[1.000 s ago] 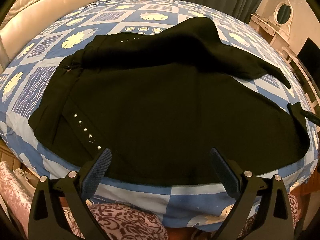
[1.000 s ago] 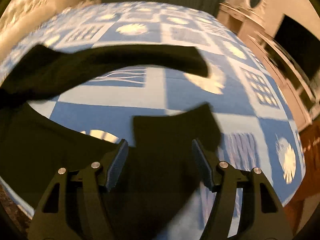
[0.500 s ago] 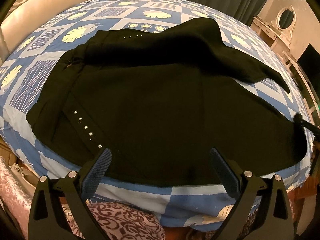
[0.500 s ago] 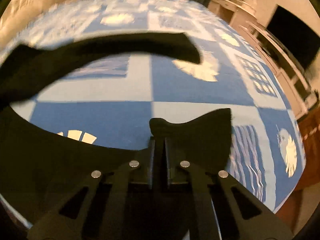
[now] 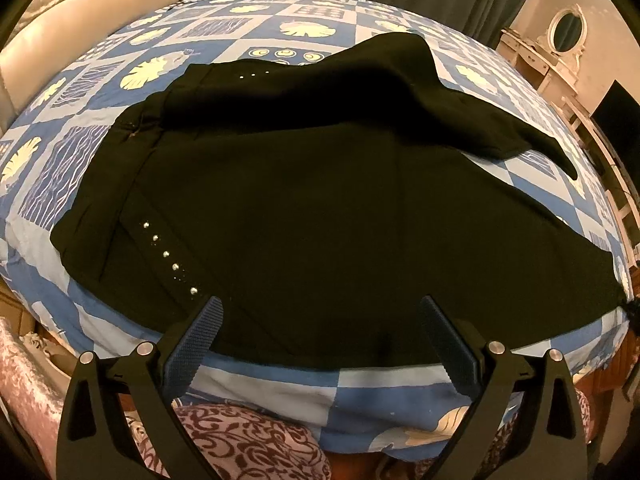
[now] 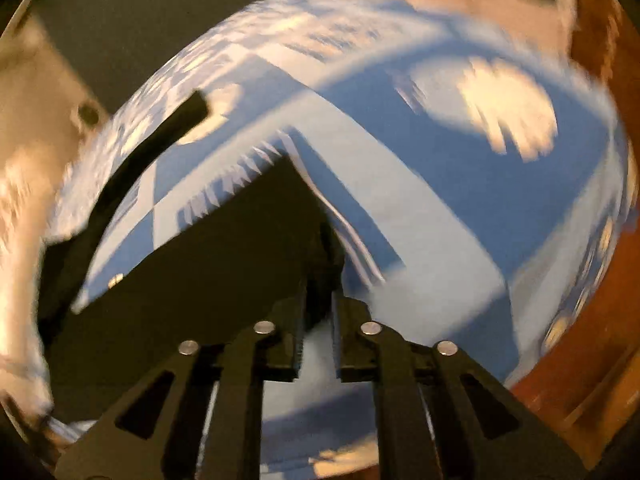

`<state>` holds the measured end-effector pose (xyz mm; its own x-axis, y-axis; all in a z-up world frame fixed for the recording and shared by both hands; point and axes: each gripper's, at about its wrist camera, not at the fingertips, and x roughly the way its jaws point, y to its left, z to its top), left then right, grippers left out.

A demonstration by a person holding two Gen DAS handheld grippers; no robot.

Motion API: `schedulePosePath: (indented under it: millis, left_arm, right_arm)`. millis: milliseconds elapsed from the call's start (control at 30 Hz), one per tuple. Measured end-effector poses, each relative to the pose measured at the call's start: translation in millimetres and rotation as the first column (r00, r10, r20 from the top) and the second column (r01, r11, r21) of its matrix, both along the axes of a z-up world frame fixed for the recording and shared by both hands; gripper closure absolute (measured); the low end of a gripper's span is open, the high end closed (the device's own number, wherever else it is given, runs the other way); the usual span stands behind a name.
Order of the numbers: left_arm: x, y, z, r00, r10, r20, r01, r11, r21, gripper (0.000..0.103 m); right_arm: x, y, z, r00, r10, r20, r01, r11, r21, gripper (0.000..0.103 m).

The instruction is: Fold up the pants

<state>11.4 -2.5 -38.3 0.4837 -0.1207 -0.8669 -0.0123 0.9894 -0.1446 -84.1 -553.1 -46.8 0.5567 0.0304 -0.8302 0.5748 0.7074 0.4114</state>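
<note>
Bed (image 5: 256,20) w/ blue-and-white patchwork cover fills both views; plenty of bare cover beyond the cloth toward the headboard (image 5: 80,32) and far side, less at the near edge. Black pants (image 5: 320,200) lie spread flat across the middle, one leg (image 5: 480,120) angled off toward the right, hem edge nearly at the bed's near edge, studs (image 5: 166,254) along the left seam. My left gripper (image 5: 320,320) hangs just above that near hem, fingers spread wide, nothing btwn them. My right gripper (image 6: 320,280) is blurred, pinching a pants corner (image 6: 248,232), jaws nearly together and opening slightly, cloth btwn them.
</note>
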Motion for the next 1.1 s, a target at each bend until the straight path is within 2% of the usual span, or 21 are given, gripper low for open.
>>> schedulePosePath:
  millis: [100, 167, 233, 300, 367, 433, 467, 567, 733, 833, 900, 967, 1100]
  left_arm:
    - [0.4, 2.9, 0.3, 1.0, 0.003, -0.002, -0.003, 1.0, -0.021, 0.005]
    - [0.5, 6.6, 1.9, 1.0, 0.008, -0.002, -0.008, 0.999, -0.044, 0.005]
    - [0.5, 11.0, 5.1, 1.0, 0.009, 0.004, -0.009, 0.997, -0.07, 0.005]
    - [2.0, 17.4, 10.5, 1.0, 0.001, 0.017, 0.001, 0.995, -0.096, 0.005]
    - [4.8, 22.3, 16.0, 1.0, -0.012, 0.029, 0.015, 0.996, -0.088, 0.005]
    - [9.1, 29.6, 25.7, 0.997, -0.038, 0.063, 0.043, 0.996, -0.081, 0.005]
    - [11.1, 33.6, 30.5, 0.995, -0.06, 0.084, 0.067, 0.995, -0.079, 0.005]
    - [21.2, 47.7, 41.1, 0.989, -0.095, 0.111, 0.101, 0.994, -0.05, 0.005]
    - [68.4, 107.5, 52.8, 0.989, -0.068, 0.133, 0.07, 0.997, -0.016, 0.005]
    - [109.2, 151.5, 52.8, 0.99, -0.043, 0.132, 0.046, 0.999, -0.023, 0.005]
    - [145.3, 186.4, 46.5, 0.994, 0.0, 0.11, 0.005, 0.999, -0.042, 0.005]
    - [181.3, 214.3, 34.0, 0.997, -0.004, 0.077, 0.01, 0.997, -0.073, 0.005]
    - [234.8, 245.5, -1.0, 1.0, -0.002, 0.009, 0.002, 0.998, -0.059, 0.005]
  right_arm:
    - [-22.5, -16.2, -12.4, 0.994, -0.077, 0.079, 0.065, 0.988, 0.142, 0.085]
    - [-34.2, -23.4, -10.7, 0.99, -0.119, 0.08, 0.105, 0.982, 0.159, 0.081]
    - [-40.9, -28.8, -1.4, 0.987, -0.148, 0.056, 0.141, 0.983, 0.117, 0.072]
    - [-46.1, -30.2, 19.5, 0.984, -0.175, 0.026, 0.175, 0.984, -0.011, 0.051]
    - [-44.3, -24.9, 39.2, 0.987, -0.15, 0.063, 0.154, 0.986, -0.062, 0.048]
    - [-34.2, -15.0, 56.1, 0.991, -0.097, 0.094, 0.105, 0.99, -0.09, 0.041]
    - [-24.1, -3.5, 66.4, 0.993, -0.052, 0.11, 0.064, 0.992, -0.106, 0.033]
    - [17.5, 41.9, 90.8, 0.985, 0.099, 0.138, -0.079, 0.987, -0.143, 0.028]
    - [96.8, 134.3, 110.6, 0.924, 0.347, 0.161, -0.326, 0.935, -0.143, 0.024]
    - [144.4, 203.2, 118.6, 0.856, 0.488, 0.171, -0.464, 0.871, -0.162, 0.023]
    - [161.1, 232.6, 121.1, 0.821, 0.542, 0.178, -0.518, 0.839, -0.165, 0.02]
    - [178.9, 265.5, 119.8, 0.786, 0.589, 0.184, -0.568, 0.808, -0.159, 0.02]
    - [197.9, 306.2, 110.0, 0.748, 0.637, 0.187, -0.623, 0.771, -0.132, 0.019]
